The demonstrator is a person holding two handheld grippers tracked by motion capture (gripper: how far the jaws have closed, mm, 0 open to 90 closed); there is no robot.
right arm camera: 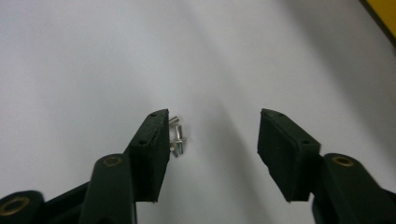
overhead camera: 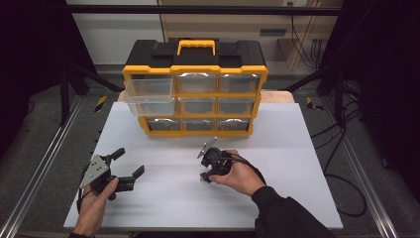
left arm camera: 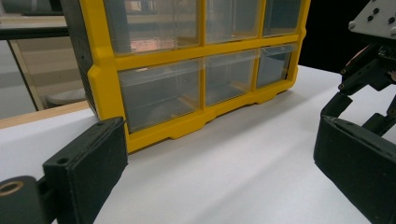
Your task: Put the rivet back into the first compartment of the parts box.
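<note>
Several small silver screws (right arm camera: 176, 139) lie in a cluster on the white tabletop (overhead camera: 287, 148). My right gripper (right arm camera: 212, 135) points down at them with its jaws apart; the screws sit in the gap, right against the inner face of the left jaw, and no pad presses on them. In the high view the right gripper (overhead camera: 205, 174) is at mid-table, in front of the organizer. My left gripper (overhead camera: 130, 161) rests at the front left with its jaws wide apart and nothing between them (left arm camera: 222, 126).
A yellow and black drawer organizer (overhead camera: 195, 94) with clear drawers stands at the back of the table; its top-left drawer (overhead camera: 148, 91) is pulled out. From the left gripper view, the organizer (left arm camera: 187, 93) is close ahead and the right gripper (left arm camera: 369, 70) at the right.
</note>
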